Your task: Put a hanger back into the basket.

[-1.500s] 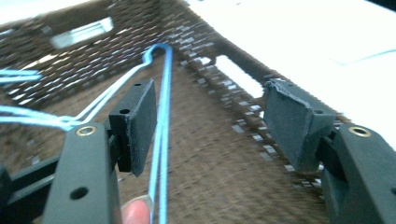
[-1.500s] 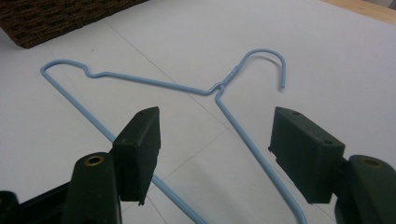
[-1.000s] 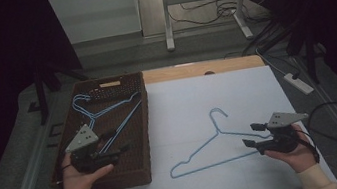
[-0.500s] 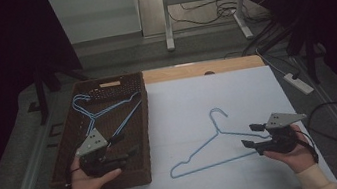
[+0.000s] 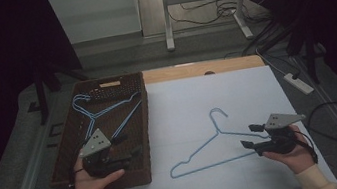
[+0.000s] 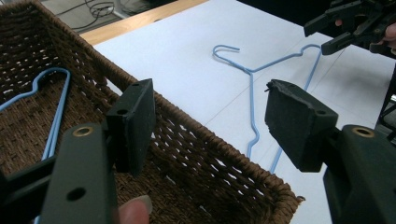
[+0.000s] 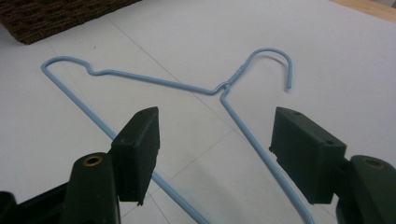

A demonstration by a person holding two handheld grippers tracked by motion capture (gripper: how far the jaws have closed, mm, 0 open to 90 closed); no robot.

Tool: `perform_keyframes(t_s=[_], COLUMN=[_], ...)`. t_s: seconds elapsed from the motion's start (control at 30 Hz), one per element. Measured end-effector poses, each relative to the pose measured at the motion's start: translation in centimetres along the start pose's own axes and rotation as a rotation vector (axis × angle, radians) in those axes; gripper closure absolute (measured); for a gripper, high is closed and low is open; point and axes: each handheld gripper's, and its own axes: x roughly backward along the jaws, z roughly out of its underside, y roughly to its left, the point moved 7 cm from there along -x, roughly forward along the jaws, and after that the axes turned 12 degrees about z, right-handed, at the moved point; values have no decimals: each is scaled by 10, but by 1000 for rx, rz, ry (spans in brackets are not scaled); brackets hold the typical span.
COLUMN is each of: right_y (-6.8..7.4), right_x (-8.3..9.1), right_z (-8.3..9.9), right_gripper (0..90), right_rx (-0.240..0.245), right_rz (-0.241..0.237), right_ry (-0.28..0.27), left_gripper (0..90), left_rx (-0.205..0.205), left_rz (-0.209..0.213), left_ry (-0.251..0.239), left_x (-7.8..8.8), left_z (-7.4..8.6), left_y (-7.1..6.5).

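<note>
White table cover (image 5: 217, 97) under a blue hanger (image 5: 214, 143), brown wicker basket (image 5: 146, 123) at left, dark room, both tools released.

Dim room, edges of the high view nearly black. Table (image 5: 236, 89) w/ white top in the centre, lit brighter than the rest; a strip of bare wood (image 5: 188, 70) shows along its far edge. Grey floor (image 5: 115, 57) beyond it. Pale panel or wall section (image 5: 94, 14) at the back left. Metal legs of a desk frame (image 5: 168, 18) stand behind, w/ loose cables (image 5: 194, 12) on the floor between them. White power strip (image 5: 298, 83) lies on the floor right of the table. Dark drapes or shadow at both sides.
</note>
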Motion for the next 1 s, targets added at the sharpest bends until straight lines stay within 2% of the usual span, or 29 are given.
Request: perform_keyframes(t_s=[0.17,0.27,0.33,0.43,0.6,0.67,0.7,0.87,1.0], right_y=[2,4,7,15,35,46,56,80,97], right_x=[-1,-2,-5,-13,-36,-45,-52,-73,-90], right_z=[-2,-5,-9,-16,-30,-34,-38,-49,-55], right_gripper=[336,334,334,352,440,511,576,826,900], right_rx=[-22,-61,-106,-151,-126,-102,-72,16,22], right_rz=[-4,-5,-7,-39,-80,-102,-117,-167,-207], right_ry=[1,2,10,26,82,111,128,173,193], left_gripper=[341,341,340,339,339,339,339,339,338], left_rx=[-1,-1,-1,0,-3,-1,0,7,2], left_rz=[1,5,7,14,19,15,12,10,11], left_ry=[-3,0,2,3,2,-1,-5,-16,-9], left_x=[-1,-2,-3,-4,-5,-4,-3,-3,-5], left_z=[0,1,2,3,3,3,3,1,0], left_y=[-1,0,-1,-1,-2,-1,-1,-2,-2])
